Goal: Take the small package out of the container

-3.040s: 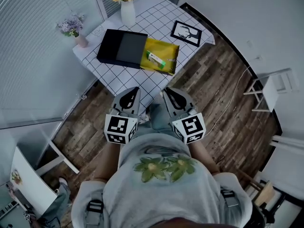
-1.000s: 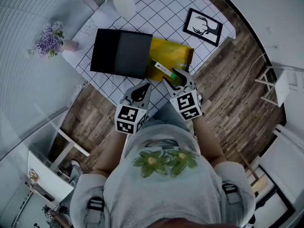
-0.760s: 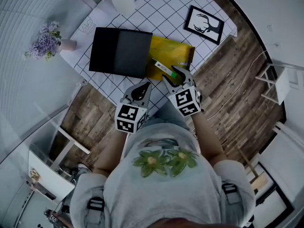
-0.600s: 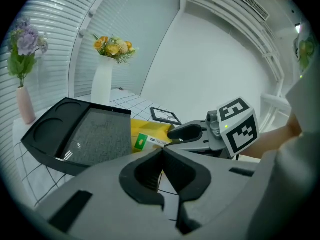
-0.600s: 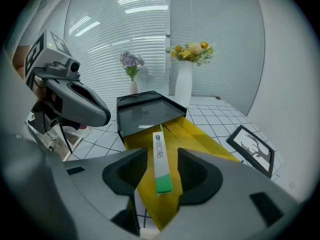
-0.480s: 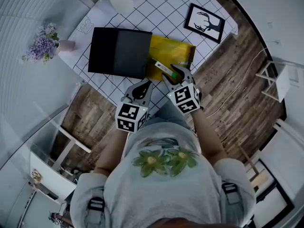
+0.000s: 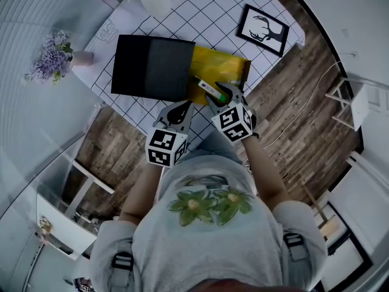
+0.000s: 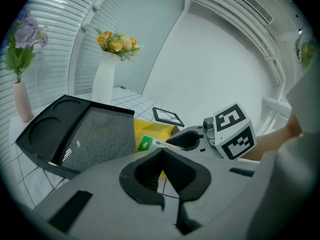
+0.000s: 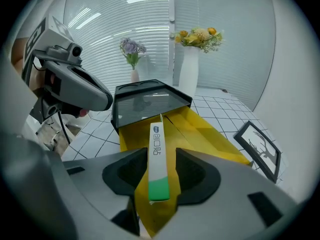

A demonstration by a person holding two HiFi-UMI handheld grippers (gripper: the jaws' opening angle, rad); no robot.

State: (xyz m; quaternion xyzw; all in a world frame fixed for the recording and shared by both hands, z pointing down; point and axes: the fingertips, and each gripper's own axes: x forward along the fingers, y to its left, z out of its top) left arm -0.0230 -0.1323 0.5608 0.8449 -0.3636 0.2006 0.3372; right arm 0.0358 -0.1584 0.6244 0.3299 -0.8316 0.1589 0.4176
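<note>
Closer now, the right claw (image 7: 221,96) is being set astride the package (image 9: 157,159), jaws apart for gripping. The left claw (image 8: 162,152) is being held closed, idle.

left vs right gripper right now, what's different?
The left gripper has its fingers shut together; the right gripper has them apart. The left gripper holds nothing; the right gripper straddles the slim white-and-green package lying on the yellow pouch, not yet clamped. The left gripper sits at the checked table edge; the right gripper is over the pouch. Both point toward the table.
</note>
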